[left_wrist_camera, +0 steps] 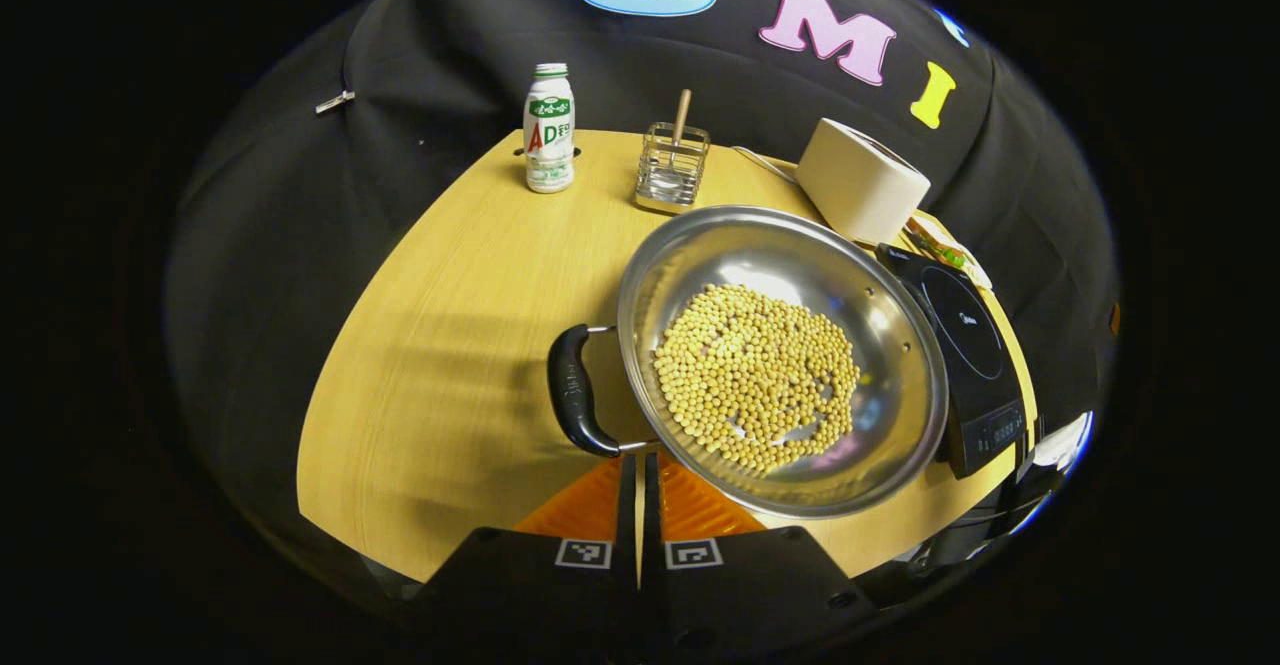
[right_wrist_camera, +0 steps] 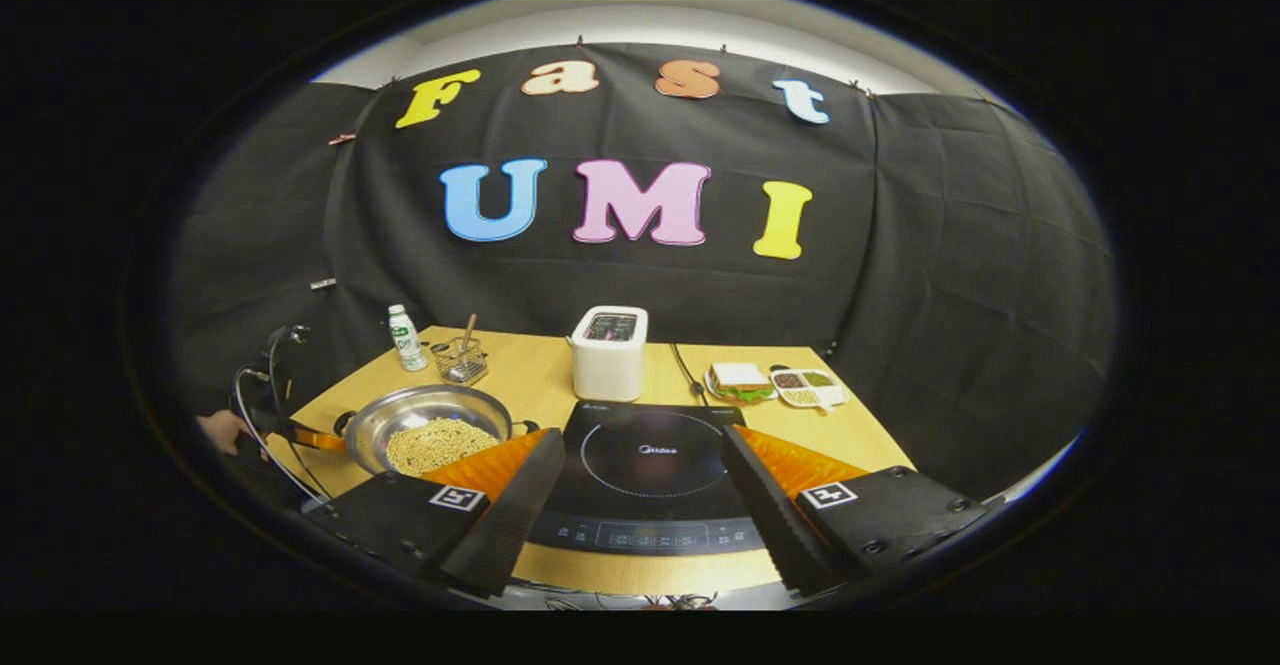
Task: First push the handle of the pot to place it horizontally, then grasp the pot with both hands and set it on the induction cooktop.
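Left gripper view is showing a light wooden table (left_wrist_camera: 430, 345) standing against black cloth walls. Sitting on it is a round stainless-steel pot (left_wrist_camera: 782, 357) holding a spread of yellow soybeans (left_wrist_camera: 755, 375); its black loop handle (left_wrist_camera: 577, 392) is pointing toward the camera's left. The left gripper (left_wrist_camera: 639, 465) is hovering just below that handle, its fingers pressed together with nothing between them. A black flat induction cooktop (left_wrist_camera: 965, 355) is lying right beside the pot's far rim, apart from the pot's base. Farther back are standing a white-and-green drink bottle (left_wrist_camera: 549, 128), a small wire basket (left_wrist_camera: 672, 167) holding a wooden stick, and a cream toaster (left_wrist_camera: 862, 180).

Right gripper view is looking over the cooktop, where the right gripper (right_wrist_camera: 635, 485) is hanging with its fingers spread wide and holding nothing. Beyond the toaster, a plate with a sandwich (right_wrist_camera: 740, 381) and a divided white tray (right_wrist_camera: 808, 386) of small foods are resting near the table's far edge.
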{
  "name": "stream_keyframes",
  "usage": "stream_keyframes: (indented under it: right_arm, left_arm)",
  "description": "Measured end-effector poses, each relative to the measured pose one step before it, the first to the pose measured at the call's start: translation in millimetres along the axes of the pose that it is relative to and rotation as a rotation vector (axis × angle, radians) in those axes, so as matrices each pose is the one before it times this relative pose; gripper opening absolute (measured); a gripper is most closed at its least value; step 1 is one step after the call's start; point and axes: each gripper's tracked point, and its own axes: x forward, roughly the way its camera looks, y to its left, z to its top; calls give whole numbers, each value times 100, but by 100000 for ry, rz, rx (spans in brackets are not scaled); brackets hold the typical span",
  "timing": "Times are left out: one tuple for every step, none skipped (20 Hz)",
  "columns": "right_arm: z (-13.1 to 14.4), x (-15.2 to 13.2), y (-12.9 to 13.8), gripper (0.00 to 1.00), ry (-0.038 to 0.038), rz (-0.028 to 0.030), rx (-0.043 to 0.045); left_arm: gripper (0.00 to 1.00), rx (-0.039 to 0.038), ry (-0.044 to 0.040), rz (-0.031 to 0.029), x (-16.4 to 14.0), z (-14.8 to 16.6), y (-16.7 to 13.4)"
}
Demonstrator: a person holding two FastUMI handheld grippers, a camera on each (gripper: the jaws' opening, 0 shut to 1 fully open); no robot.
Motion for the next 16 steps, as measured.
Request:
stream_keyframes:
  right_arm:
    - [-241, 232, 287, 98, 947, 358, 482]
    - [-226, 304, 403, 98, 965, 507, 510]
    - [-257, 341, 410, 99, 1102, 553, 559]
    - [-280, 326, 498, 99, 1027, 752, 627]
    - [-242, 397, 439, 99, 1071, 809, 502]
    - [-235, 371, 431, 98, 1114, 733, -17]
    - [-135, 358, 364, 98, 899, 582, -303]
    - [-127, 321, 332, 98, 568, 487, -300]
    - [-11, 268, 275, 99, 433, 375, 9]
    - [-168, 370, 179, 99, 854, 454, 530]
    - [-211, 325, 269, 99, 1298, 522, 825]
    - [-463, 378, 229, 99, 1739, 553, 924]
    - [-281, 418, 276, 99, 1429, 719, 802]
    - [-54, 430, 254, 98, 923, 403, 581]
    - [-114, 476, 247, 99, 1056, 391, 454]
    - [-340, 590, 399, 99, 1424, 830, 693]
  left_arm:
    - [5, -259, -552, 319, 153, 530, 346]
    - [5, -429, -790, 231, 187, 447, 375]
    - [7, -441, -578, 222, 171, 487, 324]
    - [7, -258, -583, 161, 259, 287, 215]
    - [5, 151, -473, 262, 254, 425, 260]
    - [5, 355, -416, 290, 157, 340, 351]
    - [5, 427, -469, 421, 214, 366, 307]
    - [7, 510, -295, 371, 347, 236, 136]
    - [5, 453, -253, 296, 268, 306, 251]
    - [7, 184, -195, 203, 240, 328, 161]
    - [5, 125, -1, 91, 201, 268, 67]
    - [5, 81, 17, 3, -30, 148, 56]
    - [7, 292, -327, 64, -103, 128, 79]
    - [5, 244, -976, 134, -237, 166, 31]
    - [5, 322, -966, 542, -312, 290, 88]
    - [5, 787, -1737, 1069, -445, 321, 266]
